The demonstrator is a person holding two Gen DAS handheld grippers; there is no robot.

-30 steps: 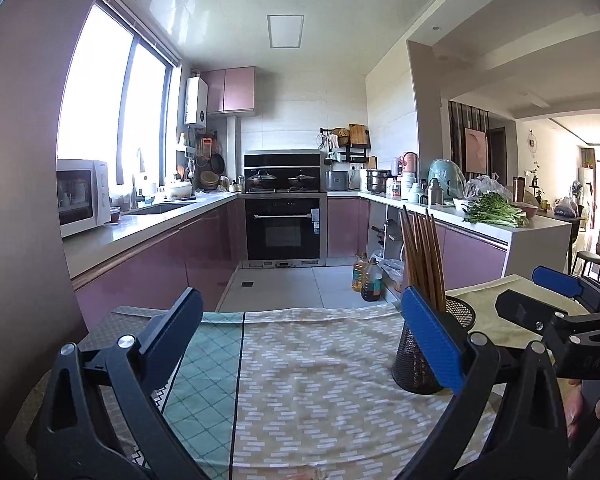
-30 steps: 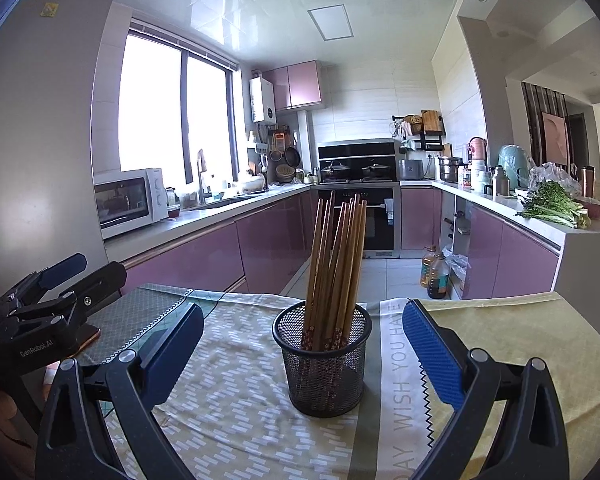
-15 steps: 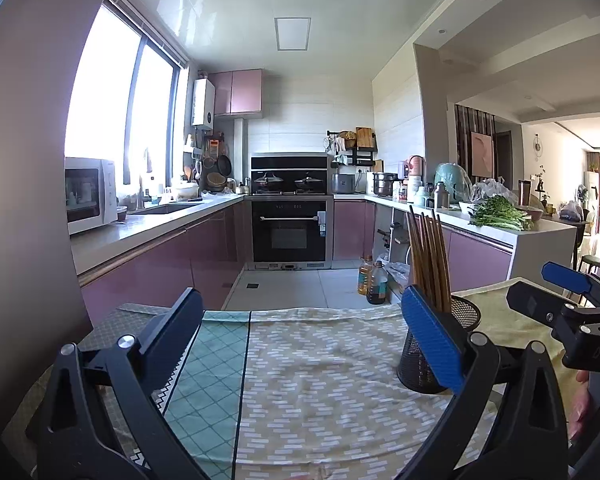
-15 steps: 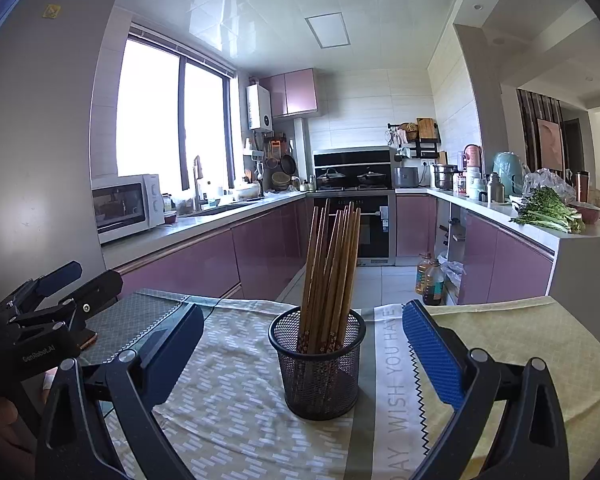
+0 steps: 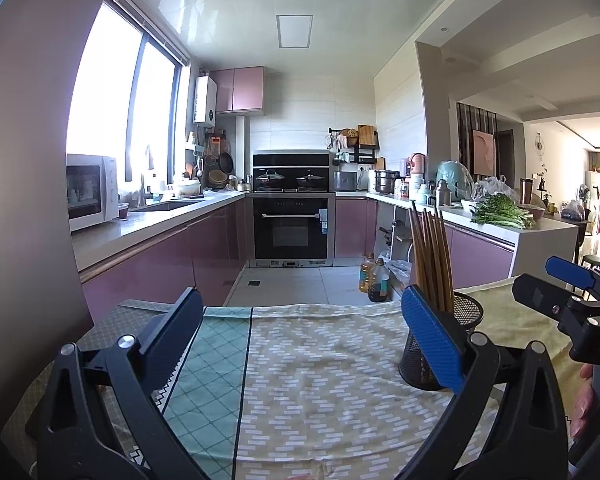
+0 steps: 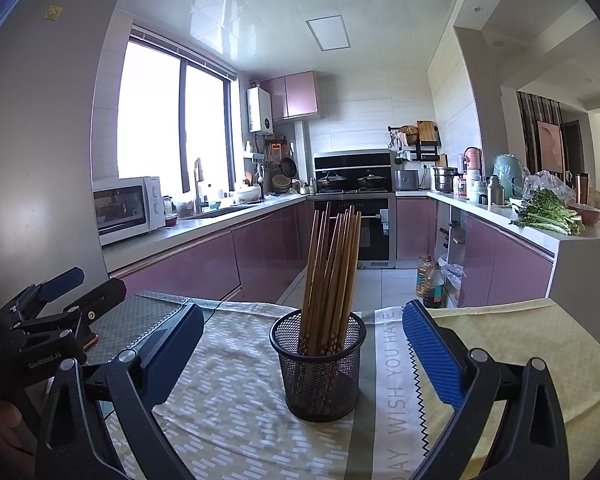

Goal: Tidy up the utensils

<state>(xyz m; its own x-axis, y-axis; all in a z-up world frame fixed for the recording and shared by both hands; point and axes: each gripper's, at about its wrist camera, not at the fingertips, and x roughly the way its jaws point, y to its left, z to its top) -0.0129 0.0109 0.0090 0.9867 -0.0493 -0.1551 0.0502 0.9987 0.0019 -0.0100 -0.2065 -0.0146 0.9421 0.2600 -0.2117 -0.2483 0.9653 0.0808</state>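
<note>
Spread over the table, a patterned cloth (image 6: 236, 392) carries the mesh holder (image 6: 320, 376), in which the chopsticks (image 6: 332, 276) are stood upright, probably for tidiness, while left gripper (image 5: 300, 344) and right gripper (image 6: 304, 352) are kept released and empty

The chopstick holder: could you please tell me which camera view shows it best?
The right wrist view: the chopstick holder stands whole and centred between the open fingers, with the chopsticks visible. In the left wrist view, a blue finger pad partly covers it.
</note>
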